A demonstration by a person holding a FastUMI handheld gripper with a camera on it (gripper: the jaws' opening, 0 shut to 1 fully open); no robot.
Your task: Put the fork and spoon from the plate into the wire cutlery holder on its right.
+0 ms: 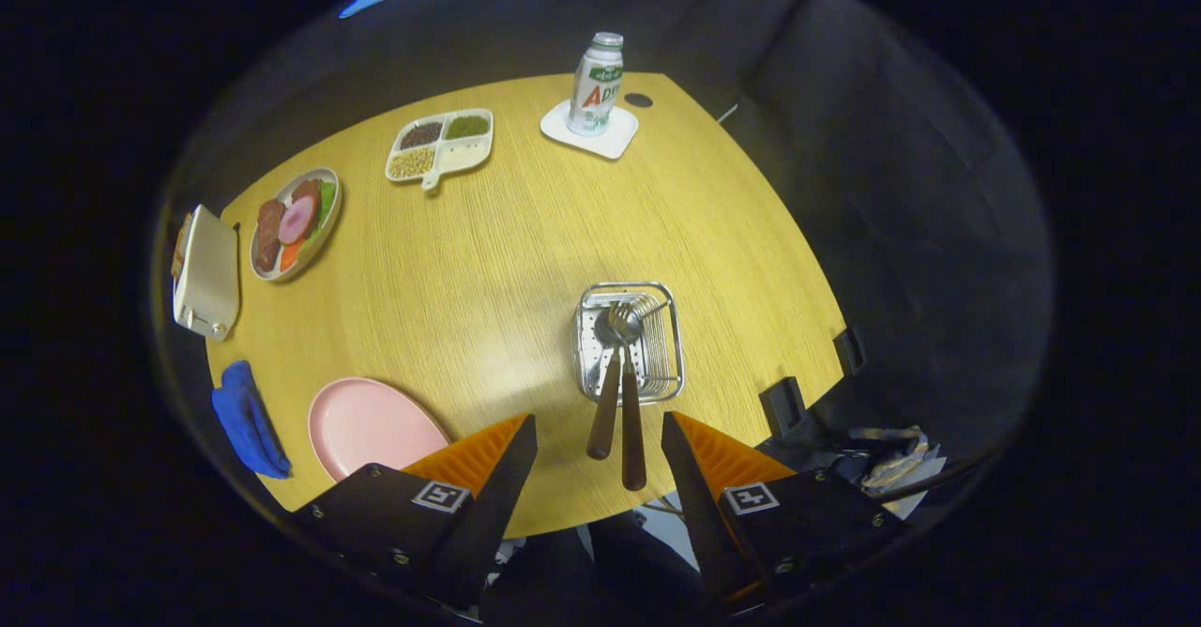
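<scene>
Pink oval plate [371,425] sits bare on the yellow wood-grain desk [488,261], just beyond the left finger of the hand-held gripper [599,449]. Square silver wire cutlery holder [629,341] stands to the plate's right, straight ahead of the fingers, and both task items already lie in it: metal fork with a dark brown wooden handle [630,392] and metal spoon with a matching brown handle [608,378], heads down inside the holder, handles leaning out over its near rim toward the gripper. Handle ends reach into the gap between the fingers, but neither finger touches them; the fingers are spread wide and hold nothing. Judging by how things lie, the wanted end state is met: plate clear of cutlery, fork and spoon in the holder. Doing this step well means keeping the fingers spread and clear of the leaning handles, since a nudge on either could tip the light holder or lever the cutlery out. Handles rest side by side, almost touching. Elsewhere on the desk, well apart: a white bottle on a white coaster [595,92], a white divided tray of beans [439,146], a plate of sliced food [296,223], a cream toaster [206,275], a blue cloth [246,420].
</scene>
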